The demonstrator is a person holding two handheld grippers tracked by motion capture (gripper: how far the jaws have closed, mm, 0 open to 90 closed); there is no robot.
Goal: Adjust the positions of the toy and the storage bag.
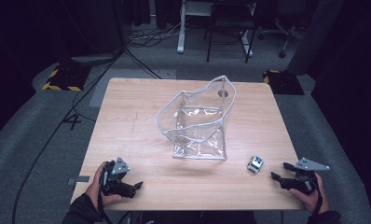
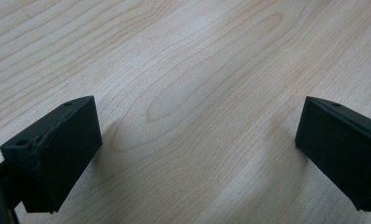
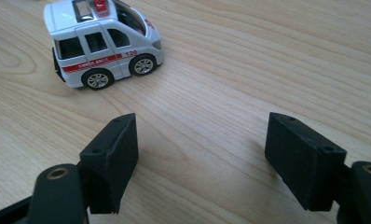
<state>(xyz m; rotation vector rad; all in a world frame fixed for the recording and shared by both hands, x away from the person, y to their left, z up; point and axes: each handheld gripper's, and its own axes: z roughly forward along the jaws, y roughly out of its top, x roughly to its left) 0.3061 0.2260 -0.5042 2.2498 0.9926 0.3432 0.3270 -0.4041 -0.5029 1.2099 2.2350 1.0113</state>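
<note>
I see the wooden table (image 1: 127, 140) under both of my grippers, its pale grain running beneath the jaws in each gripper view; on it, well ahead of both grippers and between them, stands a clear plastic bag (image 1: 200, 123) with a white-trimmed rim, mouth up and open, tilted and slumped, with a round hole near its top edge; nothing shows inside it from the high view.

Left gripper (image 1: 138, 185): at the near left edge of the table, held in my left hand (image 1: 99, 186), pointing toward the table's middle; its own view shows the two black jaws standing wide apart with bare wood between them; nothing gripped, nothing touched.

Right gripper (image 1: 281, 171): at the near right corner, held in my right hand (image 1: 309, 193), pointing left; jaws open at a fair width, bare wood between them; nothing held.

Toy ambulance (image 3: 102, 42): white body, red stripe, red light on the roof, standing on its wheels; it sits just ahead of the right gripper and to the left of its left jaw in the right gripper view, apart from both jaws; from the high view it lies between the right gripper and the bag's base, nearer the gripper, not touching the bag.
</note>
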